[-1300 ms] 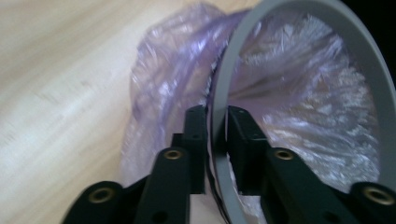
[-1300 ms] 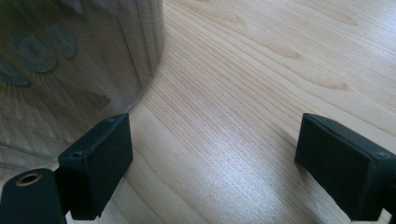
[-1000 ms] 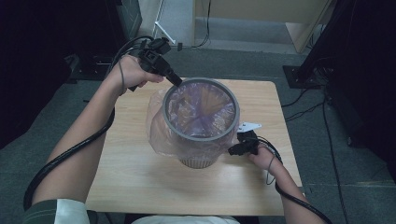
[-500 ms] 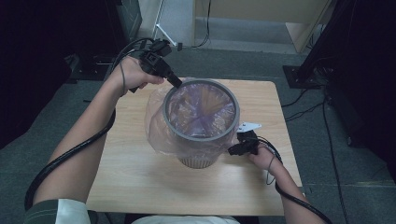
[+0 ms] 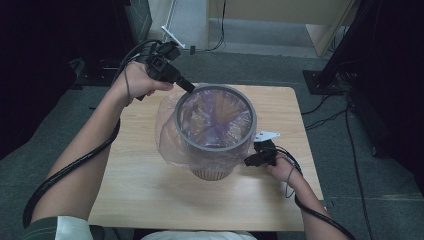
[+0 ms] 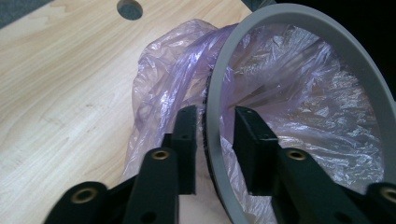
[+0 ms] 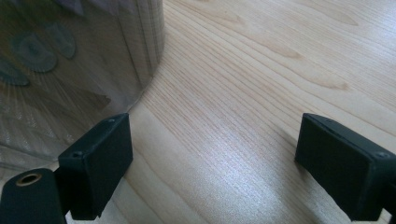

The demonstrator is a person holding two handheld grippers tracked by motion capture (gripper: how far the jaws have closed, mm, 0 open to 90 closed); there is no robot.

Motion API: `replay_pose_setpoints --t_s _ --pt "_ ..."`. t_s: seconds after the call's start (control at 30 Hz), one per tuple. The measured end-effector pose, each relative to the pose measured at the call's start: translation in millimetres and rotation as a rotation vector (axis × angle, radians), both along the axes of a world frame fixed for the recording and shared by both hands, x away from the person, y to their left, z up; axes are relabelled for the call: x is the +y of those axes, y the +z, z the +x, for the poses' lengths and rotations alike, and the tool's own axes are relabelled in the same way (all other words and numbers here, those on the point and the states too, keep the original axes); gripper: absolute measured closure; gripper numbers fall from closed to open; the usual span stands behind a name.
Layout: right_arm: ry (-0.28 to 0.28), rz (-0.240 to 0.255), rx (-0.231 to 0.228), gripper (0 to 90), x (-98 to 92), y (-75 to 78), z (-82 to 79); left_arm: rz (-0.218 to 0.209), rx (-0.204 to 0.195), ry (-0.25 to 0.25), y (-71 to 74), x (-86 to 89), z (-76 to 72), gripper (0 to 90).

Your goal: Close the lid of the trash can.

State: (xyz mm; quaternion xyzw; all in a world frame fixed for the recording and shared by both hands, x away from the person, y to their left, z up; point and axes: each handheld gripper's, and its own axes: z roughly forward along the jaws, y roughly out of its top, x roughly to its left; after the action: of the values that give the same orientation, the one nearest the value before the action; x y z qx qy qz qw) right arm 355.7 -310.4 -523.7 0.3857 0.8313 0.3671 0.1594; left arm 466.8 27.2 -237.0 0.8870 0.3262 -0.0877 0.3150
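Nearest my side of the wooden table [image 5: 150, 190], my two forearms come in from the bottom edge of the high view. My right hand [image 5: 282, 167] sits low by the foot of the bin [image 5: 212, 172], and the right gripper [image 5: 252, 160] it holds points at the bin's lower wall. From the right gripper view I see its jaws spread wide apart over bare wood, gripping nothing; the left-hand jaw lies just beside the curved, patterned wall of the bin [image 7: 70, 60], and I cannot tell whether it touches.

Farther in, the bin stands upright near the middle of the table, with a grey ring [image 5: 200, 142] around its mouth. A translucent purple bag [image 5: 215, 115] lines the inside and spills over the outside on my left, bulging down toward the tabletop.

Beyond that, at the far left of the ring, my left hand [image 5: 137, 82] holds the left gripper [image 5: 190, 90] angled down onto the rim. In the left gripper view its jaws straddle the grey ring [image 6: 327, 51], one outside against the bunched bag [image 6: 159, 88] and one inside. They are close to the rim, but a narrow gap shows on each side, so they are not clamped on it. A round hole [image 6: 130, 8] shows in the tabletop beyond the bag.
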Motion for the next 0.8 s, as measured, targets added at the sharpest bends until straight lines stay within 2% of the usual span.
replay_pose_setpoints --t_s 0.1,0.4,0.57,0.8 --pt "0.000 0.000 0.000 10.8 0.0 0.0 0.0 -0.012 -0.034 0.001 -0.4 5.1 -3.9 63.6" --pt "-0.001 0.001 0.004 10.8 0.1 0.1 -0.2 -0.051 -0.076 0.020 -2.3 20.5 -9.9 51.2" --pt "-0.001 0.001 0.004 10.8 0.1 0.1 -0.2 -0.066 -0.083 0.022 -4.8 26.9 -13.6 45.8" --pt "-0.001 0.001 0.004 10.8 0.1 0.1 -0.2 -0.088 -0.090 0.030 -7.8 36.6 -17.6 44.0"
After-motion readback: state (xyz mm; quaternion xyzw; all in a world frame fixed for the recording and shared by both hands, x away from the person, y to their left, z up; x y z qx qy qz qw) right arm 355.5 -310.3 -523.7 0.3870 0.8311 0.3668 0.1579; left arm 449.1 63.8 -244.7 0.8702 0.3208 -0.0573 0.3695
